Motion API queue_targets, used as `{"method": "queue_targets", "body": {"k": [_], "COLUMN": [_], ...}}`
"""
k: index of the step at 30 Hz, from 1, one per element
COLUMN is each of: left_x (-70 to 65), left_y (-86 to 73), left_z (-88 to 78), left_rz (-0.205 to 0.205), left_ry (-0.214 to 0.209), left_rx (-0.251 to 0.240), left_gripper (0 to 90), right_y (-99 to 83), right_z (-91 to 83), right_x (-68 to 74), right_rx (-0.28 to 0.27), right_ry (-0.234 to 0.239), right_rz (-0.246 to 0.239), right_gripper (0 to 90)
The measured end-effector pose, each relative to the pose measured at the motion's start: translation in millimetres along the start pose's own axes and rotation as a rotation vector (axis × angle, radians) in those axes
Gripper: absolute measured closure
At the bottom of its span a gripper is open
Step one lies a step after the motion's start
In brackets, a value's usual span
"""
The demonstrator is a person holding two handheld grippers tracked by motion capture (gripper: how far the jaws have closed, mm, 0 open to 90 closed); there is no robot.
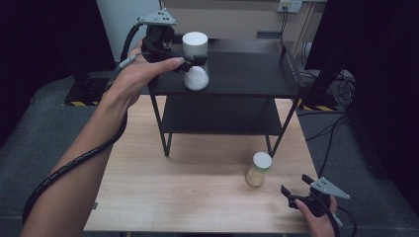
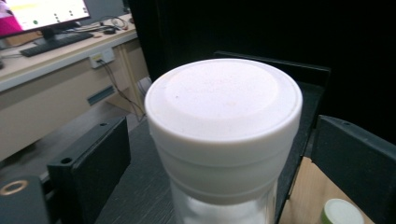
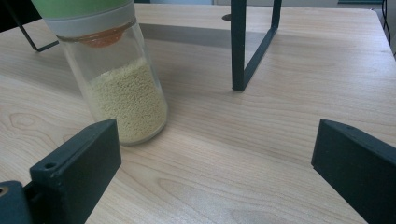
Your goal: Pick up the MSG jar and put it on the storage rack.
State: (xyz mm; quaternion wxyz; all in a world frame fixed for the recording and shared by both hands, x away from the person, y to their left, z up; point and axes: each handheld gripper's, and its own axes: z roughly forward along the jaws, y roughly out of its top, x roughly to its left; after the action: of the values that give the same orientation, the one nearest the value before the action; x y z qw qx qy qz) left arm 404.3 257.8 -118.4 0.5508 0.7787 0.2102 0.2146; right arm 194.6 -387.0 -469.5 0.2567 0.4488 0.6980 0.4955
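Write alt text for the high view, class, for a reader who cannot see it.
The person's left gripper, jaws open, surrounds a white-lidded jar standing on the top shelf of a black rack. A second jar of yellowish grains stands on the wooden table near the rack's right leg. The right gripper rests open at the table's near right corner.

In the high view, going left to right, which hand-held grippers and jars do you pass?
Left hand-held gripper → white-lidded jar on the shelf rack's top → jar of yellow grains on the table → right hand-held gripper.
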Motion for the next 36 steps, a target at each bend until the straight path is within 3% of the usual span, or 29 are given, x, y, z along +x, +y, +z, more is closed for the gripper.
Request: {"method": "queue_targets", "body": {"k": [11, 21, 28, 36], "left_x": [-18.4, -32.3, -46.7, -64.7], "left_y": [-8.9, -25.6, -42.4, -61.7], "left_z": [-33.5, -61.1, -74.0, -73.5], "left_rz": [0.037, 0.017, 0.023, 0.047], "left_ry": [0.032, 0.038, 0.014, -0.020], "left_rx": [-0.008, -0.037, -0.064, -0.053], "left_gripper": [1.8, 2.0, 2.2, 2.3], "right_y": [0.0, 0.6, 1.6, 2.0], "right_z": [-3.3, -2.1, -0.4, 1.0], "right_x": [-1.0, 0.2, 1.8, 3.0], "right_rx": [-0.010, -0.008, -0.003, -0.001], "right_ry": [-0.011, -0.010, -0.008, -0.004], "right_rz": [0.001, -0.004, -0.010, -0.016], "right_gripper": [1.8, 1.8, 1.8, 1.8]}}
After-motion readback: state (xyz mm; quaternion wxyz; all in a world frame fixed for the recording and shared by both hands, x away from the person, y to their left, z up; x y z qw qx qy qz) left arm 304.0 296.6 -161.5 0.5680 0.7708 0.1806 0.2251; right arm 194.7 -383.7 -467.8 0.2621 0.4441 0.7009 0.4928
